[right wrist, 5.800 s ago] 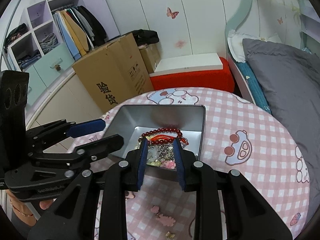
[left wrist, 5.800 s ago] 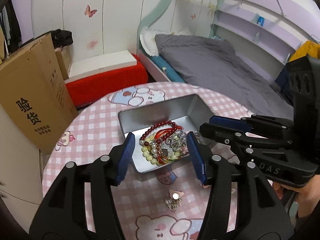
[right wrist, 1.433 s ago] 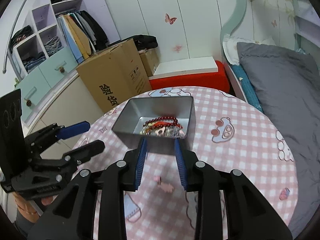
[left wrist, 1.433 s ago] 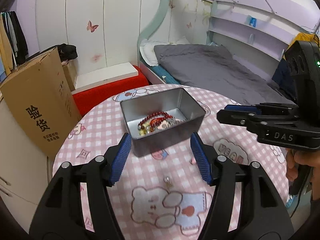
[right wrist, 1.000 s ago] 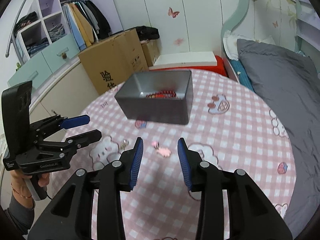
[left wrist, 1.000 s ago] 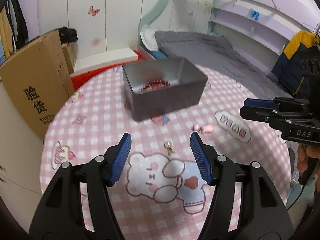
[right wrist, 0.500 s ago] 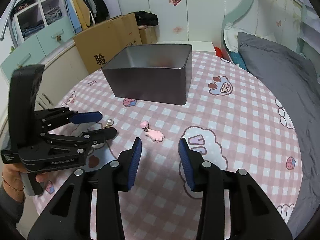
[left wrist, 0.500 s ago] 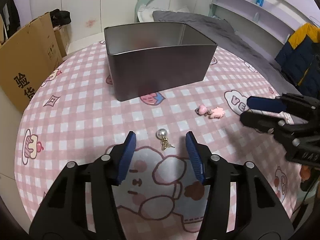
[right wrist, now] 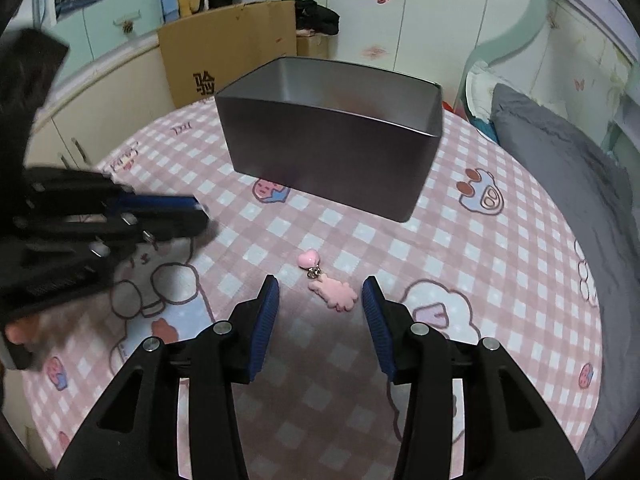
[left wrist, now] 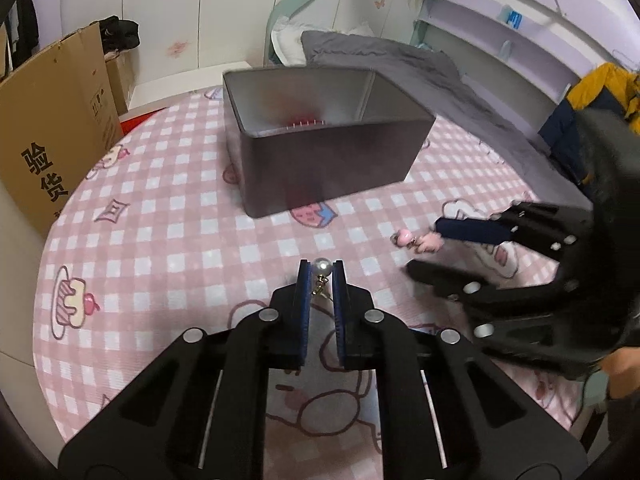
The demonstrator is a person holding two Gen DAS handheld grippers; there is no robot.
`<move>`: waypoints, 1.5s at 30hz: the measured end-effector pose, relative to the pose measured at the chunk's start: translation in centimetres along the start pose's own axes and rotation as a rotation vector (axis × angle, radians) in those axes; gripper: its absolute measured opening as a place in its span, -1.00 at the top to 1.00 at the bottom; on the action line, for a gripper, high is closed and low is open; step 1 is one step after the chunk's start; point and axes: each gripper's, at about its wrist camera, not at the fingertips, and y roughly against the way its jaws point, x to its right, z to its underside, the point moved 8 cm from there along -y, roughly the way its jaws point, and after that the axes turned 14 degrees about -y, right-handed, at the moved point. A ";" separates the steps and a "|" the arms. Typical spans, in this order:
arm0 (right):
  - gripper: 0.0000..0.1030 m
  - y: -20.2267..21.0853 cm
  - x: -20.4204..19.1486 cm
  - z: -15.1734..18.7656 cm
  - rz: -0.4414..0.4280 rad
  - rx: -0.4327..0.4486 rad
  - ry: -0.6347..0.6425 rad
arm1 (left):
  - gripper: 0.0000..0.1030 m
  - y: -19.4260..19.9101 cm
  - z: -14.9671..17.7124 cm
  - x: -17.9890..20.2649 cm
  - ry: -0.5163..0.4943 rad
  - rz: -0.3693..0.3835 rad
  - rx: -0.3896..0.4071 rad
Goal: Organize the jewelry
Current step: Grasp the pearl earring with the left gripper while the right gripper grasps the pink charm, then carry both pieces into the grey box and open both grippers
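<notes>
A grey metal tin stands on the pink checked tablecloth, with red beads just showing inside. My left gripper is shut on a pearl earring, low over the cloth in front of the tin. My right gripper is open, its blue pads on either side of a pink heart-and-charm earring lying on the cloth. The right gripper also shows in the left wrist view, beside that pink earring. The tin stands behind it.
A cardboard box stands left of the round table. A bed with grey bedding lies to the right. Wardrobe doors and a red bench are behind the table.
My left gripper has closed on the pearl earring. My right gripper has come down and forward around the pink earring. Both had lowered from above the tin.
</notes>
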 end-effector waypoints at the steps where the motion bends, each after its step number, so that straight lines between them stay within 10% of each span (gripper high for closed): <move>1: 0.20 -0.1 -0.1 0.0 0.008 0.002 0.009 | 0.80 0.3 -0.2 0.0 0.001 0.006 0.005; 7: 0.56 -0.4 -0.5 0.1 0.010 -0.007 0.039 | 0.80 1.8 -1.5 0.4 -0.003 0.029 0.042; 27: 0.58 5.8 -0.2 -7.1 -0.103 0.126 -0.073 | 0.80 1.7 -8.8 -1.1 0.039 0.076 0.076; 45: 0.58 0.9 1.7 -9.9 -0.115 0.057 -0.164 | 0.78 -3.5 -8.8 -2.9 0.100 0.066 -0.019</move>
